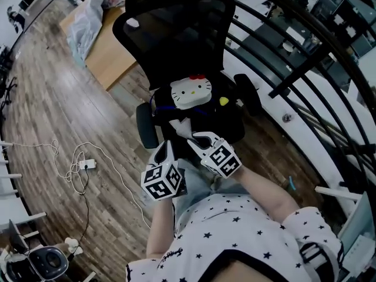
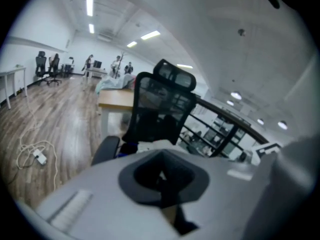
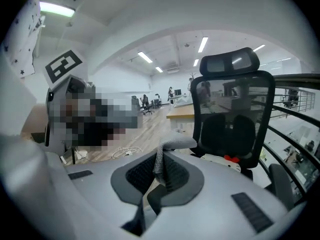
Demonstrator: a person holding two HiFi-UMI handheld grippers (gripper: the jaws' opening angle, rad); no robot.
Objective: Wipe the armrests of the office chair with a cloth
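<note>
While the grey cloth [image 3: 161, 156], a soft, finely textured strip, stands up from between the jaws of the right gripper [image 3: 159, 179] and flops over at its top, those jaws pinch it firmly. The left gripper [image 2: 161, 180] has its dark pads pressed together, and nothing can be made out between them. Both grippers hang low in front of the office chair [image 1: 176, 34], just short of its seat's front edge, the right one slightly nearer the seat. The chair has a black mesh back and a padded headrest. Its two rounded black armrests stand apart from the cloth, one [image 1: 145, 125] on the person's left and one [image 1: 247, 93] on the right. A white cat-face cushion [image 1: 190, 91] with a red bow lies on the seat. Open wooden floor [image 1: 53, 98] spreads to the chair's left, crossed by loose white cables [image 1: 76, 163]. A pale wooden desk [image 1: 111, 54] stands behind the chair. To the right, a dark curved railing [image 1: 294, 57] runs close past the right armrest, leaving little room on that side.
</note>
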